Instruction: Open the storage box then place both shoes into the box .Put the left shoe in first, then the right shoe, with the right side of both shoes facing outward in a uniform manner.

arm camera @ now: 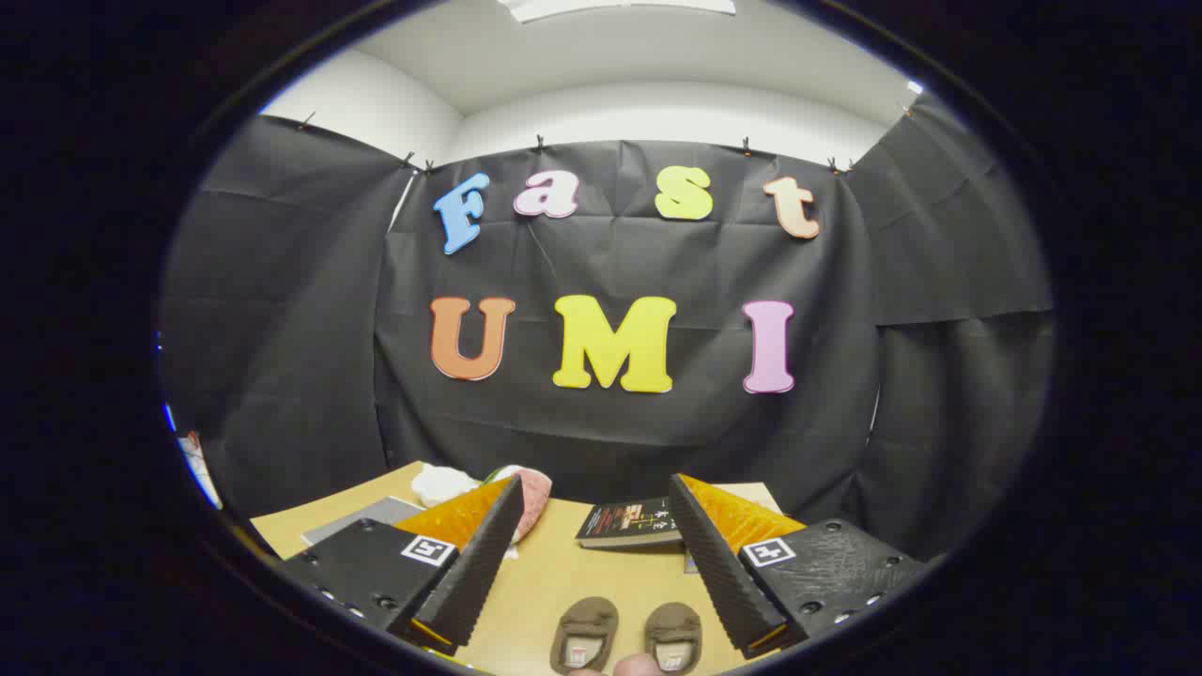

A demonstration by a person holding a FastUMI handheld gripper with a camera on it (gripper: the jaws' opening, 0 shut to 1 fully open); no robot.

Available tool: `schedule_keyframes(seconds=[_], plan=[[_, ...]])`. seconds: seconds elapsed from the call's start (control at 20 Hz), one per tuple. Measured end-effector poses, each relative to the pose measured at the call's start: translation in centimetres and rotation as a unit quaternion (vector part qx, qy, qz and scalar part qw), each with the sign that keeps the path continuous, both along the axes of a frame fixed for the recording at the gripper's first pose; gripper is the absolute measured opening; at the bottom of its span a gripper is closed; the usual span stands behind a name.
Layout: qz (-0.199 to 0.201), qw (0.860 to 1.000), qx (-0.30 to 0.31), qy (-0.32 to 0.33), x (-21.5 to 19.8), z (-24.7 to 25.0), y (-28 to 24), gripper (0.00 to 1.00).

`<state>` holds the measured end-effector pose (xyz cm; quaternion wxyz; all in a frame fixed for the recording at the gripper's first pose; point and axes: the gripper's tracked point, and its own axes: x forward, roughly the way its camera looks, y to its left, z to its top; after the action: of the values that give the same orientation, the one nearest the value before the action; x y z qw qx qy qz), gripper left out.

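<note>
Two small brown shoes stand side by side on the wooden table, low between my fingers: the left one (pixel 584 636) and the right one (pixel 673 637), openings up, toes pointing away from me. My gripper (pixel 594 498) is open wide, held above the table with nothing between its fingers (pixel 479 554). The shoes lie below and nearer than the fingertips. A fingertip of a person (pixel 639 666) shows just in front of the shoes.
A dark book (pixel 627 522) lies on the table (pixel 554 573) beyond the fingers. A pink and white soft object (pixel 535 498) and a white cloth-like lump (pixel 441 483) sit at the far left, next to a grey flat sheet (pixel 362 518). Black cloth walls close the booth behind.
</note>
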<state>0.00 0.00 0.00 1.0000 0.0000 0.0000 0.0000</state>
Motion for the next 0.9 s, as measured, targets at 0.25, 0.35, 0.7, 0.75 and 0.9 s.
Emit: schedule_keyframes(seconds=[0.25, 0.35, 0.7, 0.75, 0.9], plan=[[-0.001, 1.000, 0.003, -0.002, -0.3, 0.0, -0.1, 0.95], [-0.003, 1.000, 0.012, 0.005, -0.7, -0.4, -0.3, 0.95], [-0.016, 1.000, 0.025, 0.008, -1.6, -0.5, -1.8, 0.95], [-0.015, 0.999, 0.028, 0.008, -1.8, -0.5, -1.9, 0.95], [-0.016, 0.999, 0.028, 0.007, -2.1, -0.3, -2.5, 0.95]])
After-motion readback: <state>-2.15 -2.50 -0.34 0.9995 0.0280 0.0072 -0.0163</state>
